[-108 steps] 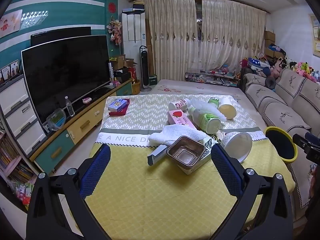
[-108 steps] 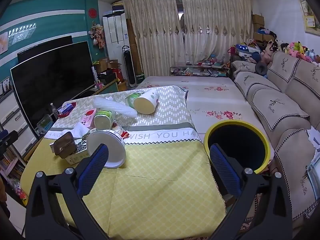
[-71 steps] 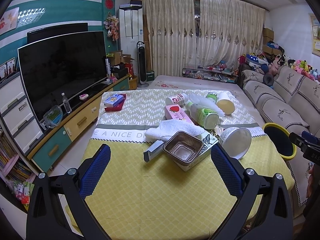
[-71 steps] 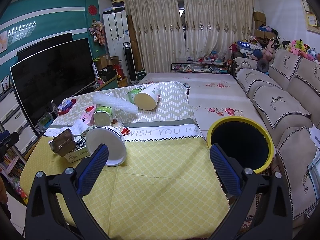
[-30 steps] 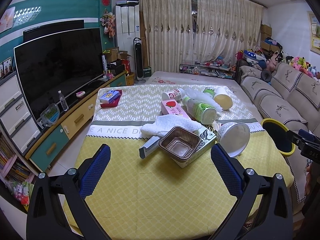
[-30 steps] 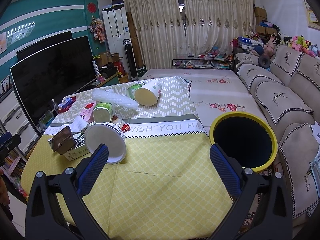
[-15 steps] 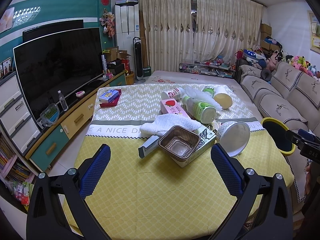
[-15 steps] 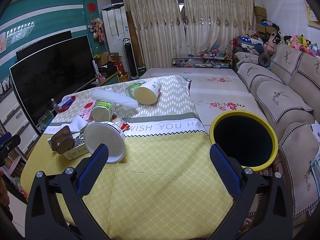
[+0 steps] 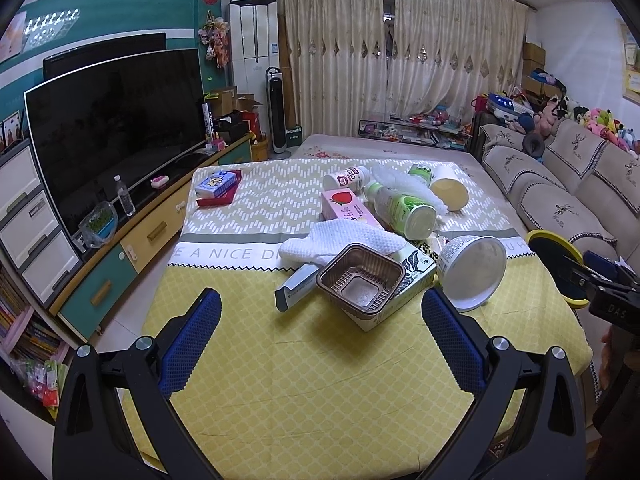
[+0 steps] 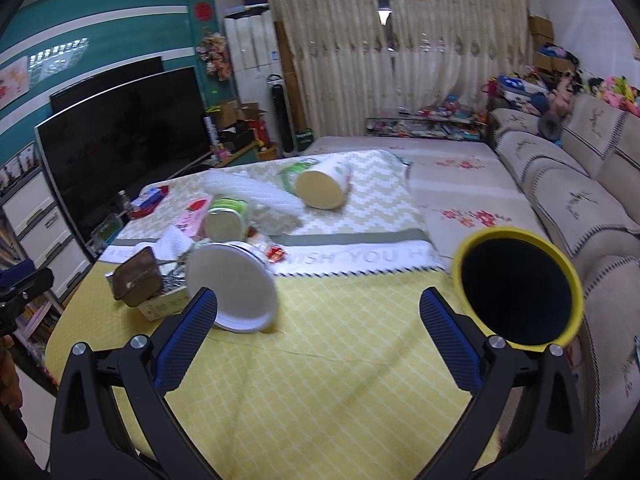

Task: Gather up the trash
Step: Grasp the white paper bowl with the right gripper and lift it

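Black hand-held gripper [image 9: 320,332], blue pads [image 9: 190,342]

A table [image 9: 320,380] with a yellow and white cloth [image 9: 260,208] holds a heap of trash. A brown tray [image 9: 360,282] sits tilted on a flat box [image 9: 412,284]. A white bowl [image 9: 472,272] lies on its side just beside the box. A white towel [image 9: 340,240] lies behind the tray. Farther back are a pink carton [image 9: 346,206], a green bottle [image 9: 404,210], a paper cup [image 9: 450,192] on its side and a small white bottle [image 9: 346,178]. A blue box [image 9: 216,184] on a red one sits well apart at the far left.
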`<state>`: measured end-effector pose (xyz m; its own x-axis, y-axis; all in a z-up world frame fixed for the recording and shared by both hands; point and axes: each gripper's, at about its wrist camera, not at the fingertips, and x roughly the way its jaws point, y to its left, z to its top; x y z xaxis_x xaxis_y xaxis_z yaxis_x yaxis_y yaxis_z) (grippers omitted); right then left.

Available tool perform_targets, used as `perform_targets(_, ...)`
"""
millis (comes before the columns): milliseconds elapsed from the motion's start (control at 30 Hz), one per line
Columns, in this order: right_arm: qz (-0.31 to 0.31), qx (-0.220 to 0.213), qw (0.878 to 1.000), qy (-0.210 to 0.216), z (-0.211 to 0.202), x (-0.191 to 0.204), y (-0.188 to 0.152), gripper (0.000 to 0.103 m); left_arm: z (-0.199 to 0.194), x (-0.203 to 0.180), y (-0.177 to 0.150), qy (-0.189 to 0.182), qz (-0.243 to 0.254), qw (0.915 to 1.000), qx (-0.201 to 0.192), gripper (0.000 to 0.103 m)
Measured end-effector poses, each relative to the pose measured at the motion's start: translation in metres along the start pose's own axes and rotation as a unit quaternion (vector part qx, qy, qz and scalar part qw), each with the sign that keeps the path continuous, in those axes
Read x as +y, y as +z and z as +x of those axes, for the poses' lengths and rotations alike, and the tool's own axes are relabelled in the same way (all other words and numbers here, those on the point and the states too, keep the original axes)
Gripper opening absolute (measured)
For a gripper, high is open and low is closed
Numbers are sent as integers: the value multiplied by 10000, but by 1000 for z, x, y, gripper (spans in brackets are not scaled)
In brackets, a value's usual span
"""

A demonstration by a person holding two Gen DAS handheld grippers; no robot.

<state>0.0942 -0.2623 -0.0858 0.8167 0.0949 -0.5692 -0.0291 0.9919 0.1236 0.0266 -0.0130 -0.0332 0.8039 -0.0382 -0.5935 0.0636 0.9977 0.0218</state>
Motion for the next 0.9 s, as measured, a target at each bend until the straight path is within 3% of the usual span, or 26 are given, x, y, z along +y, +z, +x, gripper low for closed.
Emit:
perform_targets(67,-111,45,9999,27,11,7,1,95,4,0,0,-22,-2,10000,34,99)
perform_targets(133,-212,247,9994,150,26,14,2,74,8,0,-1,-36,-7,10000,63,99)
perform_targets(200,-277,504,9981,220,42,17,0,63,12,2,-2,-48,-12,9999,100,99)
perform_targets(333,-241,873,9953,330,71,19,-1,50,21,6,-2,-54,-47,9998,166,99)
perform_targets(600,-47,1150,9922,480,99,21,1,25,40,15,-2,-45,-136,9995,281,99)
perform_targets(700,6,1156,9922,470,103,22,1,10,46,18,-2,-63,-170,9993,326,99)
perform_targets(900,83,990,9942,413,98,17,7,5,51,19,-1,-42,-146,9993,334,99)
